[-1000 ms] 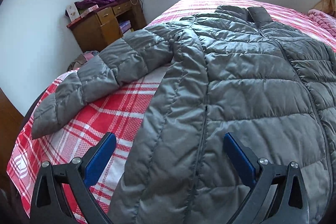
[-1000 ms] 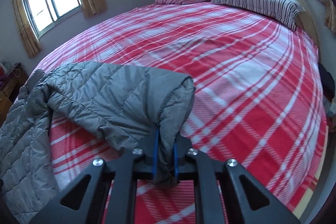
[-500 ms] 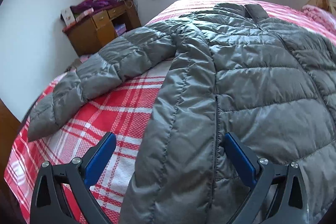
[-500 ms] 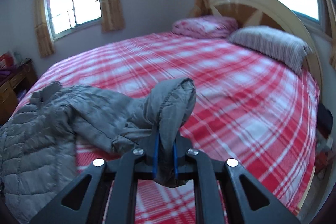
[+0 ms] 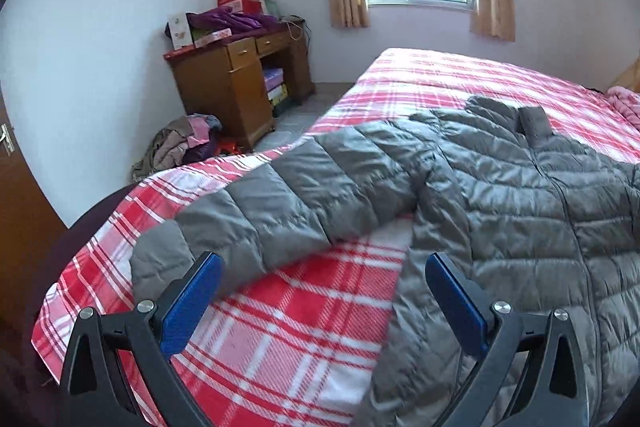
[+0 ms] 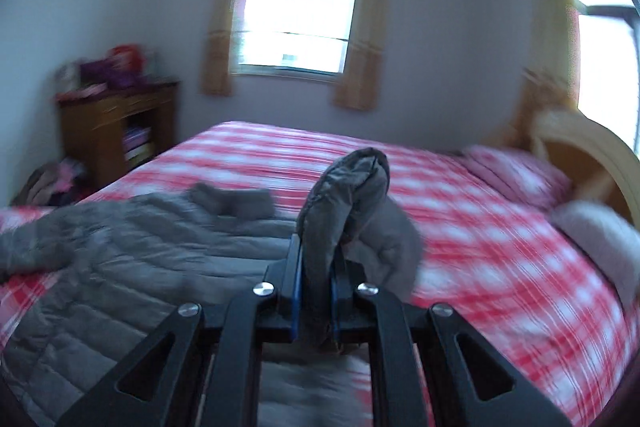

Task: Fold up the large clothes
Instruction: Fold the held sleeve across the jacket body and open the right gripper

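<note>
A grey quilted puffer jacket (image 5: 520,211) lies spread on the red plaid bed (image 5: 288,347). Its one sleeve (image 5: 272,219) stretches out to the left toward the bed's corner. My left gripper (image 5: 320,291) is open and empty, low over the bed between that sleeve's cuff and the jacket's side. My right gripper (image 6: 315,291) is shut on the other sleeve's cuff (image 6: 344,195) and holds it up over the jacket's body (image 6: 120,267). The right wrist view is blurred by motion.
A wooden desk (image 5: 240,87) with clutter stands by the wall left of the bed, with a pile of clothes (image 5: 180,147) on the floor. Pillows (image 6: 592,227) and a headboard (image 6: 580,143) are at the right. The bed's left corner (image 5: 52,327) is near.
My right gripper has swung left with the sleeve cuff, carrying it from the bare bed over the jacket's body. My left gripper has moved left, off the jacket's side toward the other sleeve.
</note>
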